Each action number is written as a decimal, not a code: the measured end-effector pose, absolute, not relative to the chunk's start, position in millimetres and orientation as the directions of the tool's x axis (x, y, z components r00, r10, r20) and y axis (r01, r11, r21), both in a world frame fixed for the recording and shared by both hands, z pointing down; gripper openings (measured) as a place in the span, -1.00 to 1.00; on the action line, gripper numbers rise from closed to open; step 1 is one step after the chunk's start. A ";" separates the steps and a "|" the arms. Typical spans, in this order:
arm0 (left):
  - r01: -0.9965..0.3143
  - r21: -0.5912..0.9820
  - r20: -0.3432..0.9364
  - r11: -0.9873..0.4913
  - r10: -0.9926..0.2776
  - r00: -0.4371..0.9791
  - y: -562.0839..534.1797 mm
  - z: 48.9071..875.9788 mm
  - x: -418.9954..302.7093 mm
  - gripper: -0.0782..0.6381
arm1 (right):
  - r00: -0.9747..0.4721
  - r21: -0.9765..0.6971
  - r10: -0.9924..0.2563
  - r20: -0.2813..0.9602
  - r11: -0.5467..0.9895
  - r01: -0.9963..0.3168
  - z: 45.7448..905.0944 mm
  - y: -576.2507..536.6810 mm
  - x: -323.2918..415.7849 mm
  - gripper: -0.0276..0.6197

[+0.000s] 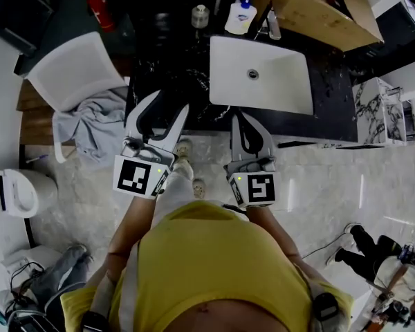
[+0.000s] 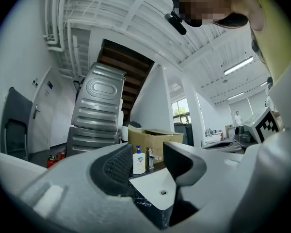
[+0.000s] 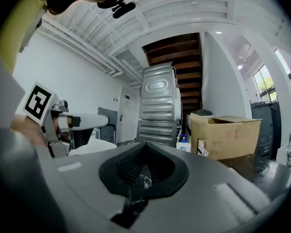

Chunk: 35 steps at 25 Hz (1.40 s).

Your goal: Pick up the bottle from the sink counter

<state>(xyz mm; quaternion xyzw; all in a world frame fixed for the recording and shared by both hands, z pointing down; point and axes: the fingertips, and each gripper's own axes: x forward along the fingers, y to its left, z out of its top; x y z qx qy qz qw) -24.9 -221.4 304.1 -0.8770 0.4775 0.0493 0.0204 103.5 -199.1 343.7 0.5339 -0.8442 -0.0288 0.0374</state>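
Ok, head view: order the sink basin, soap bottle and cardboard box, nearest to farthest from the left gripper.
From the left gripper:
1. Sink basin, just ahead, to its right.
2. Soap bottle, on the counter behind the basin.
3. Cardboard box, far right, at the back.

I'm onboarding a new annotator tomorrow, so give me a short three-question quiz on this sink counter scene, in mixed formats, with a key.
1. True or false: the left gripper has its pads pressed on the bottle.
2. In the head view, what stands just right of the bottle at the back of the counter? A) faucet B) kettle C) potted plant
3. Fill the blank: the right gripper has its jaws ____.

Key
1. False: its jaws stand apart and the bottle is far off, untouched.
2. A
3. shut, with nothing held between them
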 end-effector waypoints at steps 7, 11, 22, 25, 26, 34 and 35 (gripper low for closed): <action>-0.833 0.004 -0.113 -0.553 -0.828 0.549 -301.7 305.9 -31.0 -0.22 | -0.439 0.100 -0.898 0.017 0.439 -0.893 342.1 -277.8 85.2 -0.91; -0.817 -0.005 -0.096 -0.577 -0.813 0.575 -345.3 312.9 -33.2 -0.22 | -0.434 0.109 -0.901 0.019 0.433 -0.895 346.6 -322.2 73.8 -0.91; -0.794 0.010 -0.049 -0.608 -0.793 0.607 -422.8 343.8 -37.7 -0.22 | -0.396 0.086 -0.916 0.063 0.400 -0.912 363.5 -398.1 53.9 -0.91; -0.793 0.022 -0.049 -0.609 -0.792 0.608 -439.8 350.5 -36.7 -0.22 | -0.398 0.096 -0.914 0.072 0.404 -0.910 368.2 -410.9 54.2 -0.91; -0.792 0.022 -0.051 -0.609 -0.792 0.608 -444.9 351.8 -35.6 -0.21 | -0.398 0.098 -0.914 0.074 0.404 -0.910 369.7 -415.0 54.9 -0.91; -0.798 0.024 -0.019 -0.602 -0.798 0.602 -480.4 368.9 -23.4 -0.18 | -0.440 0.079 -0.893 0.093 0.447 -0.891 381.1 -440.8 53.4 -0.91; -0.799 0.027 -0.014 -0.600 -0.800 0.600 -484.8 371.6 -21.5 -0.17 | -0.444 0.072 -0.891 0.095 0.451 -0.890 382.8 -443.7 53.6 -0.91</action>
